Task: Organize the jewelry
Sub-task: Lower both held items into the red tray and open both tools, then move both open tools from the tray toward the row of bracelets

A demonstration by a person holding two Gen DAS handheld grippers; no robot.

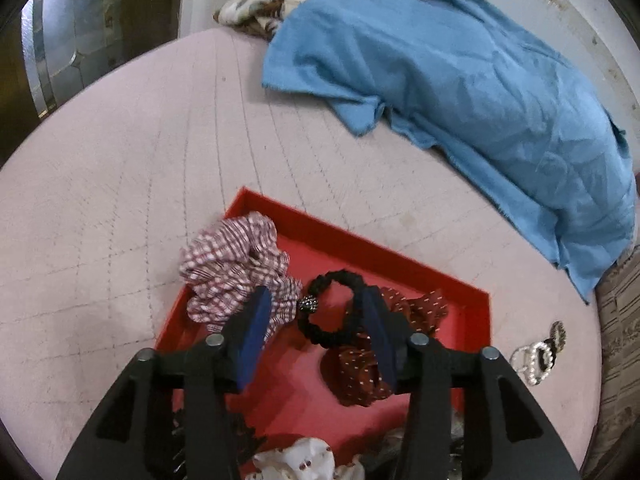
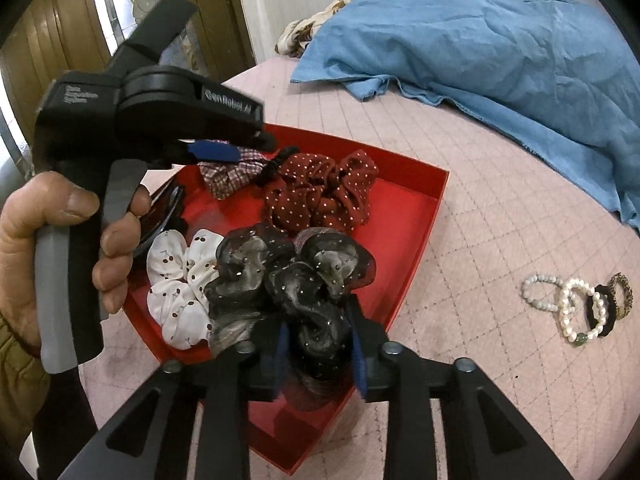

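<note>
Both wrist views look steeply down, sharing red tray (image 1: pixel 280 208).

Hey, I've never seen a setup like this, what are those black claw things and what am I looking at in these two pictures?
Each picture comes from a camera mounted on a hand-held gripper, a trigger-squeezed clamp, looking along its two fingers. In the right-hand view, a person's hand holds the left gripper. A red tray on a pink quilted bed holds fabric hair ties. The left gripper is open above a black hair band. The right gripper has a dark sheer scrunchie between its fingers, not clearly pinched. Bead bracelets lie outside the tray.
</note>
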